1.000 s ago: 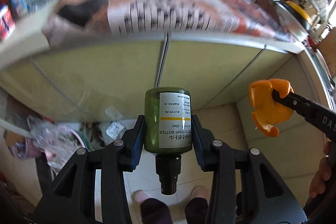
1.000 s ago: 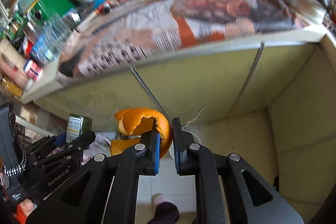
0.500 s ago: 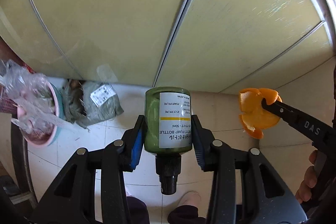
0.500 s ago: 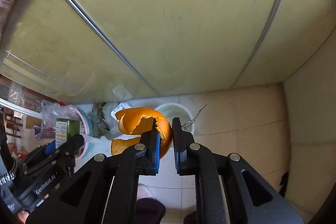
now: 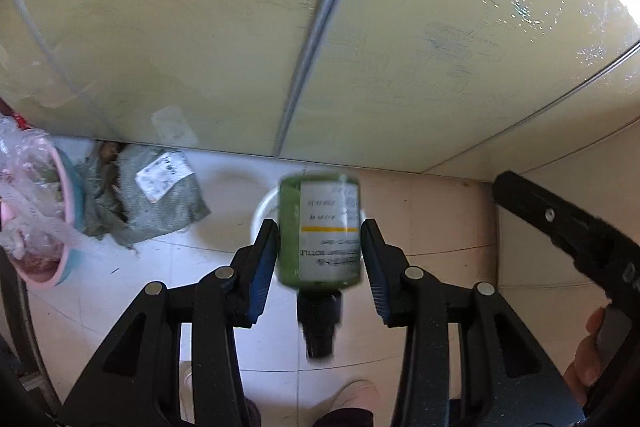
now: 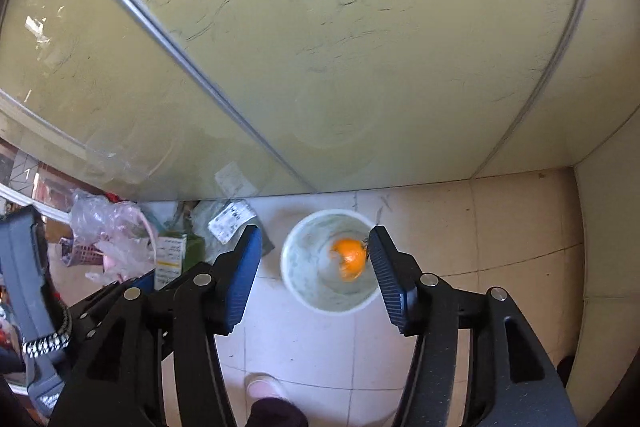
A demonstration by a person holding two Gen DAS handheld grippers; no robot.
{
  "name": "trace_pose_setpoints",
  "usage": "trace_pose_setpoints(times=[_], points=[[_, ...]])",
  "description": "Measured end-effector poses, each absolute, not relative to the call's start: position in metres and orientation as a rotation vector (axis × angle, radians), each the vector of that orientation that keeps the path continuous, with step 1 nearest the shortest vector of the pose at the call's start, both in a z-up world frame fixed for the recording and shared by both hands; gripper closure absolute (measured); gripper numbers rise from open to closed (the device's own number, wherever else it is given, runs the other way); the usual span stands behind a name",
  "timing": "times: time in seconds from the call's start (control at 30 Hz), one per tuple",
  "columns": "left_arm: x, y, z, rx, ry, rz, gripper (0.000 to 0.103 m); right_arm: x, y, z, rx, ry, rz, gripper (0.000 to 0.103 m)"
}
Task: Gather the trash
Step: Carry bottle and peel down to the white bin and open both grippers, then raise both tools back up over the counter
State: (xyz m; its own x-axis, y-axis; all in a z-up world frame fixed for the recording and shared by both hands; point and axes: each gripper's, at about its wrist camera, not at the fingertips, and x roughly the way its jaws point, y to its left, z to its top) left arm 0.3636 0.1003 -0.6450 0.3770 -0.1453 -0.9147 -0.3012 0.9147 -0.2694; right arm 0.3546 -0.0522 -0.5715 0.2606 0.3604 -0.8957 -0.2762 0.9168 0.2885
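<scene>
A green pump bottle [image 5: 320, 239] with a white label hangs blurred between the jaws of my left gripper [image 5: 320, 259]. The jaws stand apart from its sides, so the gripper is open. Behind the bottle is a white bin [image 5: 262, 211] on the floor. My right gripper [image 6: 316, 263] is open and empty above the same white bin [image 6: 304, 287]. The orange peel [image 6: 349, 259] is blurred in the air over the bin's inside. The bottle [image 6: 170, 259] and the left gripper show at the left of the right wrist view.
Pale yellow cabinet doors [image 5: 320, 27] with metal strips stand close ahead. On the tiled floor lie a grey-green bag [image 5: 152, 199] and a pink basin [image 5: 44, 223] full of plastic. My right gripper's arm [image 5: 568, 231] crosses the right side. My feet [image 6: 264, 387] are below.
Both grippers opened. The orange peel left the right gripper and drops toward the bin. The bottle came loose between the left jaws. Both views moved closer to the floor.
</scene>
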Motion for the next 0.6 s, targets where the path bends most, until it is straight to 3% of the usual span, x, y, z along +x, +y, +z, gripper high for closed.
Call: trace_pose_setpoints(times=[0.1,0.3,0.6], points=[[0.370,0.093,-0.648,-0.412,1.210,0.101,0.052,0.360,-0.064,-0.570,0.105,1.246,0.412,0.051],[0.364,0.094,-0.627,-0.396,1.224,0.115,0.051,0.359,-0.079,-0.549,0.084,1.234,0.357,0.051],[0.344,0.096,-0.506,-0.341,1.149,0.128,0.051,0.343,-0.091,-0.447,0.077,1.177,0.372,0.051]])
